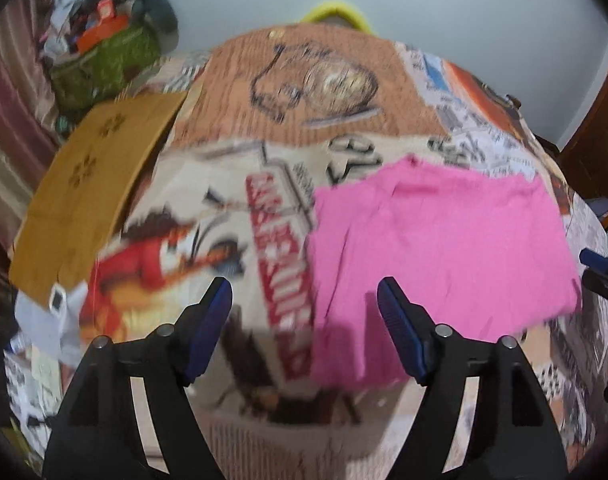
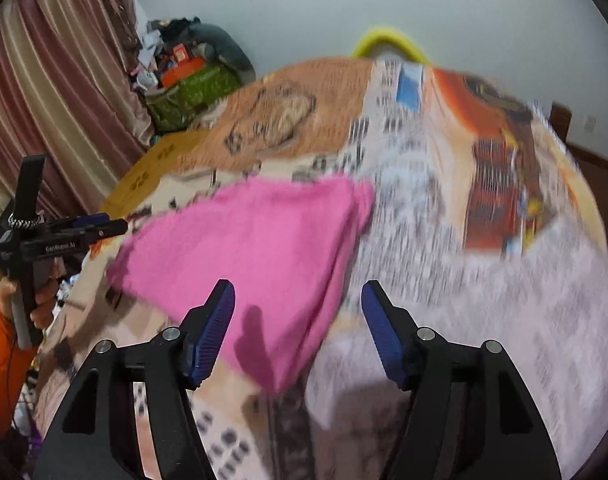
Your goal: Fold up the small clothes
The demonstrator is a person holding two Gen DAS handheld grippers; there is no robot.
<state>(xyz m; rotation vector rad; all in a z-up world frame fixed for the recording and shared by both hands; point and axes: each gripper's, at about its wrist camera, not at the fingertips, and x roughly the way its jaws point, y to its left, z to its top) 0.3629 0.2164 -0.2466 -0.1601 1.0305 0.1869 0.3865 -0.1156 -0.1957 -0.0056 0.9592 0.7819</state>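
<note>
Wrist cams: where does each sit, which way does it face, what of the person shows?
Left wrist: on the left gripper, angled down at the printed bedspread; open jaws, pink cloth ahead-right; right gripper's tip at right edge.
Right wrist: on the right gripper, angled down; open jaws, pink cloth ahead-left; left gripper, hand, orange sleeve at left.
Shared: pink cloth, bedspread, green bag, yellow arch.

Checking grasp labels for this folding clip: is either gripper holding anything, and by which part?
Nothing is held. Left gripper and right gripper are both open over the pink cloth.
</note>
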